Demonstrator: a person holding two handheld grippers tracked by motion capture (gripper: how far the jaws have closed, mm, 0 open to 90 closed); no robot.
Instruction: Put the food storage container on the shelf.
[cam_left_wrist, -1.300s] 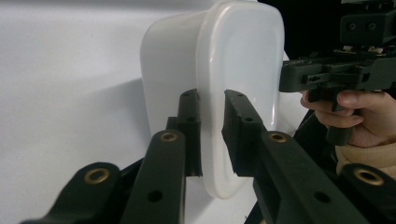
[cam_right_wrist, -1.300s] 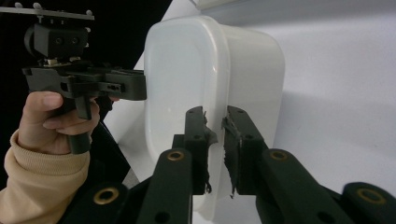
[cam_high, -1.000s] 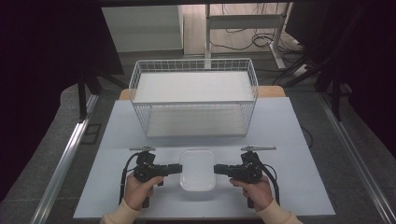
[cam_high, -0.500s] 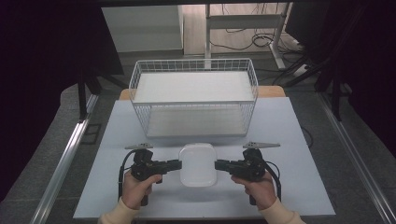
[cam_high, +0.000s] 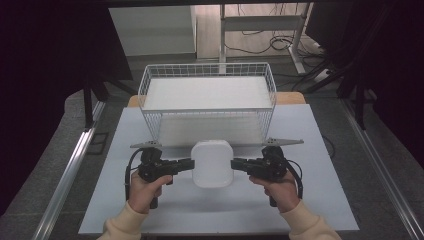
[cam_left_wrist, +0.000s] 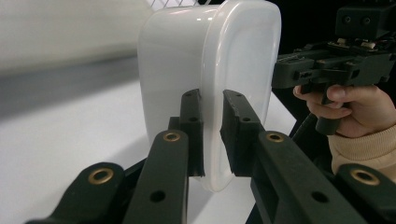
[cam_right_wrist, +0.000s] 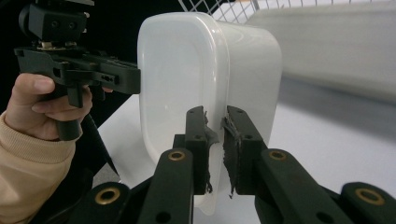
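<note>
A white plastic container (cam_high: 212, 163) with rounded corners is held off the table between both grippers, just in front of the wire basket (cam_high: 207, 111). My left gripper (cam_high: 187, 163) is shut on the rim of its left side, and the left gripper view shows the rim of the container (cam_left_wrist: 212, 93) pinched between my left gripper (cam_left_wrist: 211, 135) jaws. My right gripper (cam_high: 236, 164) is shut on the rim of its right side; in the right gripper view the container (cam_right_wrist: 205, 74) sits between my right gripper (cam_right_wrist: 215, 149) worn pads.
The white wire basket holds a flat white liner and stands at the back of the pale table (cam_high: 120, 145). Dark floor, rails and desk legs surround the table. Bare tabletop lies to either side of the hands.
Both grippers have carried the container forward toward the basket and raised it; it now appears higher and closer to the basket's front wall.
</note>
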